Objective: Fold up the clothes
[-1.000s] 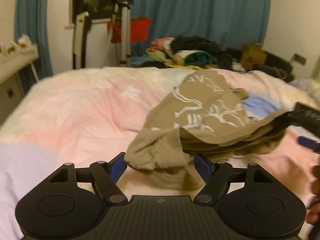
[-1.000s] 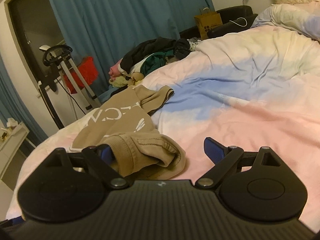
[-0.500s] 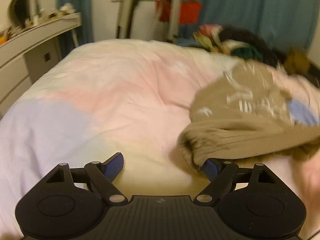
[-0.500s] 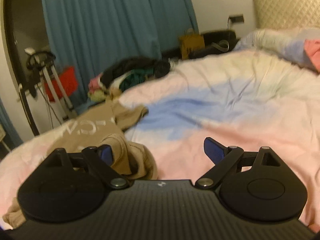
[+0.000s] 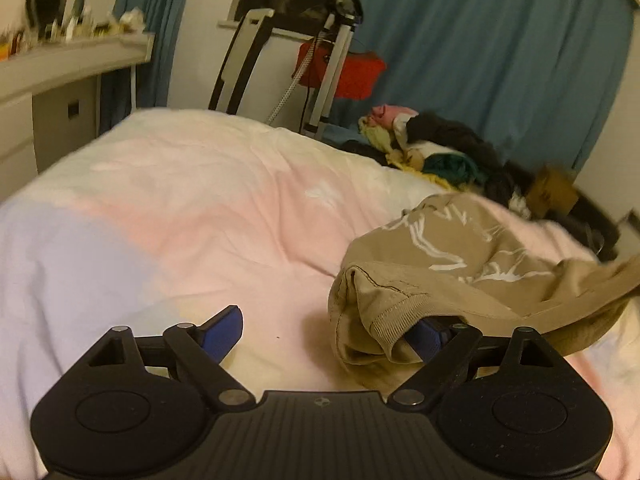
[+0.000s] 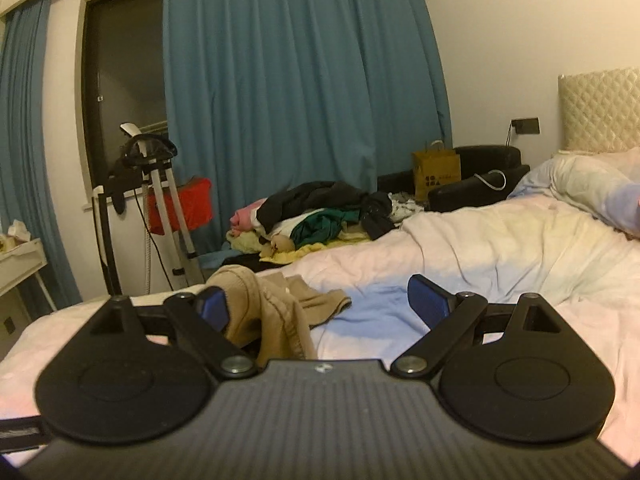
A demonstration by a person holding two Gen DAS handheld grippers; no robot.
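Tan garment draped over left gripper's right finger (fingers apart, opening).

Left gripper has just opened wider — tan shirt now beside it.

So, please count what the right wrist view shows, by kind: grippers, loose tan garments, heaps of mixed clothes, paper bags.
Black two-finger gripper: 1
Tan printed garment on the bed: 1
Heap of mixed clothes: 1
Yellow-brown paper bag: 1
Total: 4

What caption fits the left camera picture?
Open left gripper beside a crumpled tan shirt, one fingertip under its hem, on a pastel bed.
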